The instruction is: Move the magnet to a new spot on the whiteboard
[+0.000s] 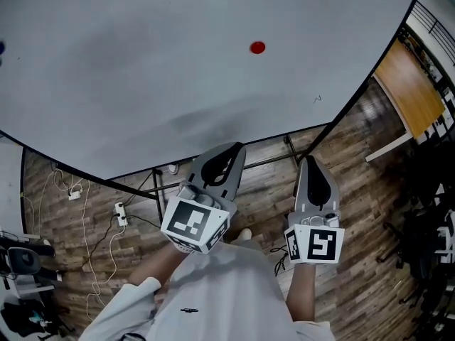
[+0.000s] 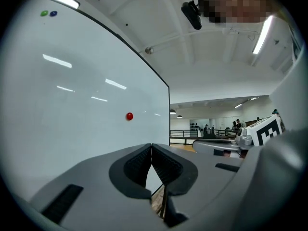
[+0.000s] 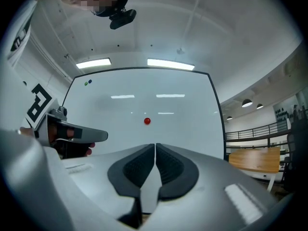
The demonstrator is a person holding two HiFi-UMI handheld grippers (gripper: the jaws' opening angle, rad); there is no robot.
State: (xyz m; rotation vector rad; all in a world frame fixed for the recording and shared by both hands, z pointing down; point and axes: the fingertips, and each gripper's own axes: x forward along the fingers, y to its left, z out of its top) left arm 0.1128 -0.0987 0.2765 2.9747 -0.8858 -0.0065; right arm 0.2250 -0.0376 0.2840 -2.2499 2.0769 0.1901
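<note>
A small round red magnet (image 1: 257,47) sticks to the big whiteboard (image 1: 142,69), well beyond both grippers. It also shows as the red magnet (image 2: 129,116) in the left gripper view and the red magnet (image 3: 147,121) in the right gripper view. My left gripper (image 1: 229,148) is held back from the board, its jaws shut with nothing between them; its pads meet in its own view, left gripper (image 2: 151,146). My right gripper (image 1: 311,160) is beside it, also shut and empty, and in its own view the right gripper (image 3: 155,145) points at the board just below the magnet.
Green and blue magnets (image 2: 48,13) sit at the board's upper left corner. The board stands on a black frame (image 1: 291,151) over a wood floor with cables (image 1: 92,212). A wooden table (image 1: 409,91) is to the right, office chairs (image 1: 21,261) at the left.
</note>
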